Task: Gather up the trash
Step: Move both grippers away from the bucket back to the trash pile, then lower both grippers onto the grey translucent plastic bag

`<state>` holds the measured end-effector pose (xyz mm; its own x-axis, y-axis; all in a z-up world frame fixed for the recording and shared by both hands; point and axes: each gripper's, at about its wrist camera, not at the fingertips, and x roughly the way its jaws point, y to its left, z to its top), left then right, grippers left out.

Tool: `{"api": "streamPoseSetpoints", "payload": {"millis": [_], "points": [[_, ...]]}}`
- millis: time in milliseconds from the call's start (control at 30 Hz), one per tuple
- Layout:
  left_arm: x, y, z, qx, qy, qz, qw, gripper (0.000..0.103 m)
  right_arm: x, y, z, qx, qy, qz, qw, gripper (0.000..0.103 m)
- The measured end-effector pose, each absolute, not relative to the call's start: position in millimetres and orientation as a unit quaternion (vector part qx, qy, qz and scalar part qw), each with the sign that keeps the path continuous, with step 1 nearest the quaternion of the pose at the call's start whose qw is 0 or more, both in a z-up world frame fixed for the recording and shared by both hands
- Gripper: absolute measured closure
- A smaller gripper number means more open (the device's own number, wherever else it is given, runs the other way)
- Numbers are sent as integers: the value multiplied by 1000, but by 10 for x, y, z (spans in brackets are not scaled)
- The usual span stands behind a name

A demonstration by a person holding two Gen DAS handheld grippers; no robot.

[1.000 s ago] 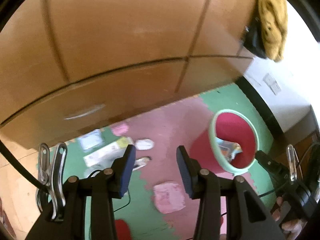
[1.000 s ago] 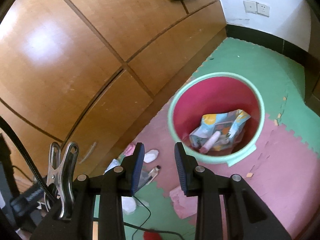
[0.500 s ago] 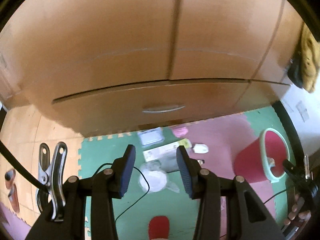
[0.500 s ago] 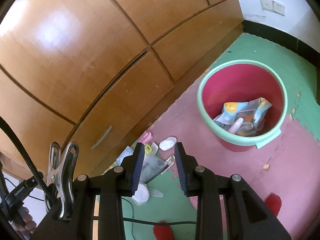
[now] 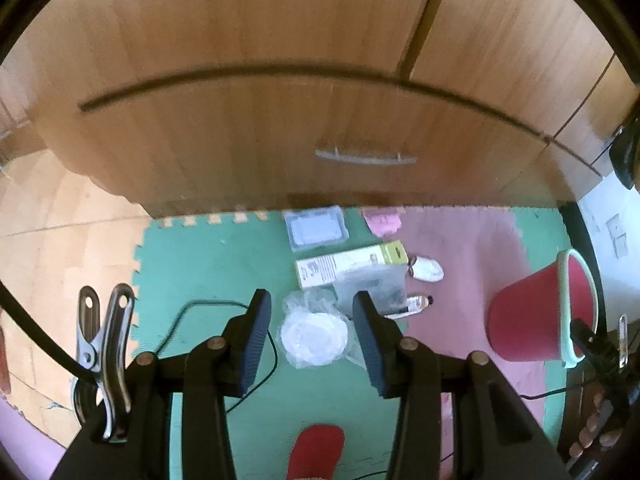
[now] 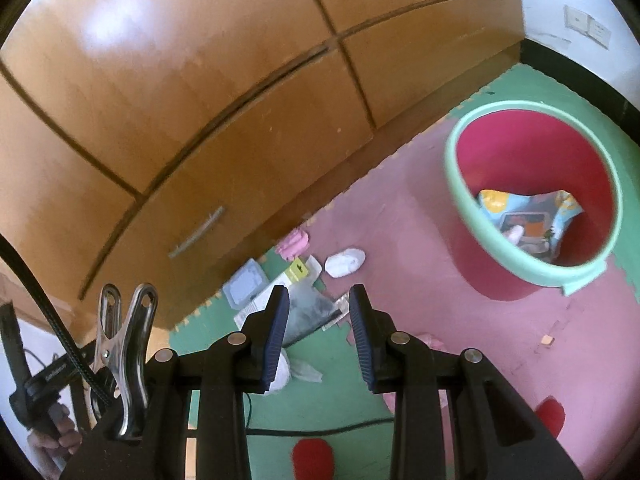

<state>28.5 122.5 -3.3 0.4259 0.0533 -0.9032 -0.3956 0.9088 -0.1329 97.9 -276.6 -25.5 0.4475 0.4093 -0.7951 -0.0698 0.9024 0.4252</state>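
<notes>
Trash lies on the foam mat by the wardrobe: a white-and-green box (image 5: 348,266), a clear tray (image 5: 316,228), pink paper (image 5: 382,220), a white tissue (image 5: 428,270), a grey foil bag (image 5: 372,286) and a crumpled clear plastic lid (image 5: 314,336). My left gripper (image 5: 312,340) hangs open and empty above that lid. The red bin's green rim (image 6: 452,168) is on the right, with a colourful bag (image 6: 528,216) inside. My right gripper (image 6: 318,336) is open and empty above the grey foil bag (image 6: 308,308), left of the bin. The bin (image 5: 536,320) also shows at the left view's right edge.
A wooden wardrobe with a drawer handle (image 5: 364,157) fills the background. A thin black cable (image 5: 188,312) runs over the green mat. A red slipper (image 5: 316,456) lies near the bottom edge. Bare wood floor (image 5: 60,240) lies left of the mats. More pink paper (image 6: 432,340) sits by my right fingers.
The left gripper swung away from the bin and sank over the trash pile. The right gripper drifted from over the bin toward the pile, so the bin slid right in its view.
</notes>
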Motion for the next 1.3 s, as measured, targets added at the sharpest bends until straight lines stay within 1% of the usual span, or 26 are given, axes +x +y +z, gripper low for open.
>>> {"api": "streamPoseSetpoints", "payload": {"millis": [100,200,533,600,833,900,967,1067,1300], "points": [[413,1194,-346,-169,532,121,821,58,1028,-2606,-453,135,514,163,831,71],[541,1138,-617,-165,546,106,815,58,1084,-2464,-704,129,527,180,821,71],[867,1022,-1346,-165,567,59,805,58,1333,-2009,-1497,87,569,206,791,70],[929,1000,-1467,-165,570,49,804,59,1401,-1937,-1613,79,573,213,787,66],[1178,839,-2090,-161,592,11,790,58,1645,-1633,-2134,28,587,248,770,62],[1227,785,-2271,-162,599,8,784,58,1726,-1561,-2296,19,596,257,760,58],[1270,728,-2453,-165,604,1,780,59,1789,-1526,-2421,17,603,266,752,56],[1325,676,-2646,-168,612,-9,772,59,1890,-1475,-2609,13,610,275,743,54],[1425,716,-2826,-179,609,8,773,59,2032,-1289,-2914,1,619,304,725,53]]}}
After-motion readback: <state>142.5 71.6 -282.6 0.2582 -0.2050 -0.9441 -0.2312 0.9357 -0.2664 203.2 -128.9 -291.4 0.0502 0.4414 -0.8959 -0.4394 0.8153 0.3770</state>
